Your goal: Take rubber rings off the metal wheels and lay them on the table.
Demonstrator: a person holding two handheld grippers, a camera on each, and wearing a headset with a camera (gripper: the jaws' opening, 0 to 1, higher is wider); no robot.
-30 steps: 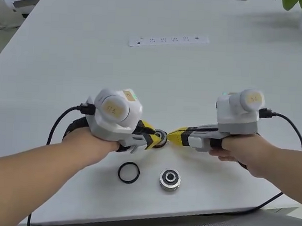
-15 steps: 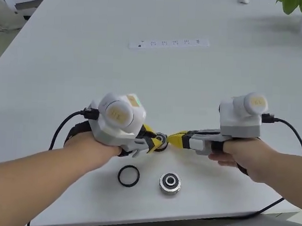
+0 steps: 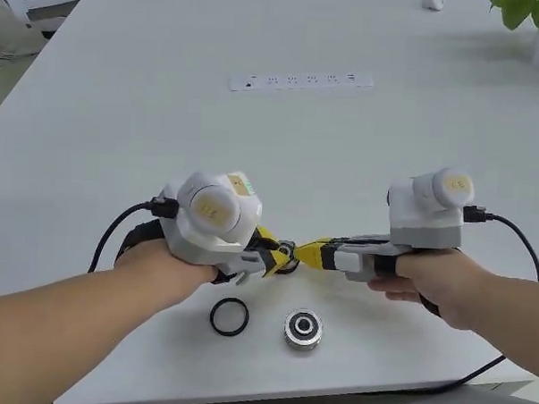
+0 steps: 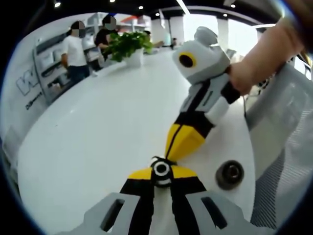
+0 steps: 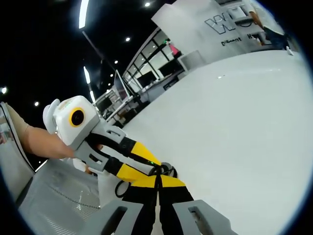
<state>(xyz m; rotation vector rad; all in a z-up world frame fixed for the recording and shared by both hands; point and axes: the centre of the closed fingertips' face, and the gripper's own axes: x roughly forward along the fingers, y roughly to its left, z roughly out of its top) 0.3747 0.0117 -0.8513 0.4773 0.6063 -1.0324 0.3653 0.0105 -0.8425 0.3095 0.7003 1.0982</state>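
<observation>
While left tool [image 3: 272,253] pinches metal wheel [image 4: 161,169] above table [image 3: 166,117], right tool [image 3: 301,252], pressed together, seems to nip its rubber ring [image 5: 172,170]; stripping step; next: steady pull apart; stripped ring [image 3: 230,315], bare wheel [image 3: 302,329] lie nearby on table.

The right hand-held gripper [image 5: 157,180] rises from the bottom, its yellow-tipped jaws closed to a thin slit. Their tips meet a small metal wheel [image 5: 164,169] with a black rubber ring [image 5: 172,172]; whether they pinch the ring is unclear. From the left, a hand [image 5: 41,142] holds the left hand-held gripper [image 5: 154,169], its jaws clamping the wheel. A loose black ring [image 5: 117,189] lies on the white worktop [image 5: 234,122] below it.
</observation>
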